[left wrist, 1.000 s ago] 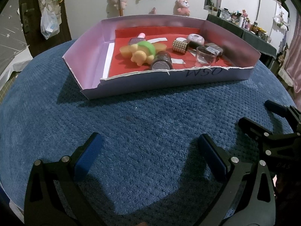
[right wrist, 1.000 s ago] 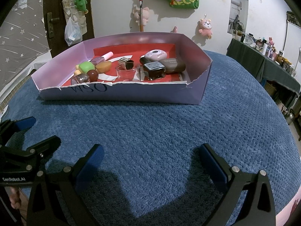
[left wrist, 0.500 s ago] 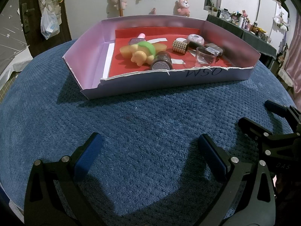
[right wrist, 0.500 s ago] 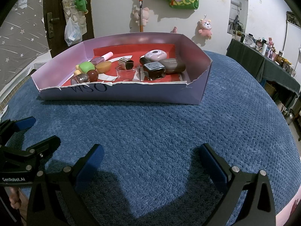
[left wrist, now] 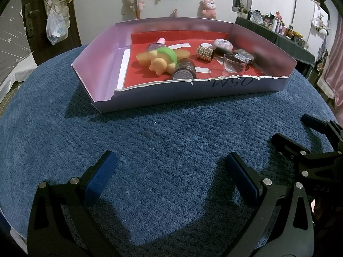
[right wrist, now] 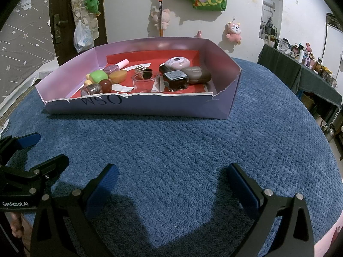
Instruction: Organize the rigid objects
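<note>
Ahead of your left claw (left wrist: 169,171) and right claw (right wrist: 171,180), both spread wide and empty, the box (right wrist: 139,107) lies crosswise on blue carpet (right wrist: 182,145); toys hang on the wall (right wrist: 133,4).

We see our left hand-held gripper (left wrist: 169,167) with blue-padded fingers spread wide over the blue textured worktop (left wrist: 163,137). Ahead sits a shallow lilac cardboard tray (left wrist: 171,94) with red floor, holding a yellow-green rubber toy (left wrist: 159,59) beside a clear plastic cup (left wrist: 233,65).

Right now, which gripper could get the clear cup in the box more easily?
Probably the right gripper. In its view the clear cup sits nearly straight ahead, just behind the box front wall. From the left gripper, the cup lies off to its right. Both are open and empty.
</note>
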A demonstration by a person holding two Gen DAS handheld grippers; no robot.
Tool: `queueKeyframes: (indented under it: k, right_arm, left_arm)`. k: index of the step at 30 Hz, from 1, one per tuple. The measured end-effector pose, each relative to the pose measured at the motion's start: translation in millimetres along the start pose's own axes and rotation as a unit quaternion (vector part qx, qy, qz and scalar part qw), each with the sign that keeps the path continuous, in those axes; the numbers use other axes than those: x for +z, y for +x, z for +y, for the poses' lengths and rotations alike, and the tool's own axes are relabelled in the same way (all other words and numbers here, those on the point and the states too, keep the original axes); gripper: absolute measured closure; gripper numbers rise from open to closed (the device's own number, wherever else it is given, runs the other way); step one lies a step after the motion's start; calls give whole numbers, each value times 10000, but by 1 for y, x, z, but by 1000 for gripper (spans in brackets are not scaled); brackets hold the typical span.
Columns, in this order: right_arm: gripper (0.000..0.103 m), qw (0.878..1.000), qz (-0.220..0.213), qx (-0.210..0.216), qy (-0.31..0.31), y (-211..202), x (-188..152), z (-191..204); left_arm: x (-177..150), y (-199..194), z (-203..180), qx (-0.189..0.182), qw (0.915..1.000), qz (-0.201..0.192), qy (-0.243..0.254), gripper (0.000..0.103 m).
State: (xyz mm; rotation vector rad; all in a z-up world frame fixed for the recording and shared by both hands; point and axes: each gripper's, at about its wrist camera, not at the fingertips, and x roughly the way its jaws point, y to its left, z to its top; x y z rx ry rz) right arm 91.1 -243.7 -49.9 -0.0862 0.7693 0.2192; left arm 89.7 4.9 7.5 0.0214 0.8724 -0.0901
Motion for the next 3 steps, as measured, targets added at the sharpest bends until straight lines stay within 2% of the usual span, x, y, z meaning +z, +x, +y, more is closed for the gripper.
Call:
queueKeyframes:
  k: [3]
  right_arm:
    - [0, 10000, -1, 0, 0, 0, 0, 0]
  left_arm:
    - [0, 0, 0, 0, 10000, 0, -1, 0]
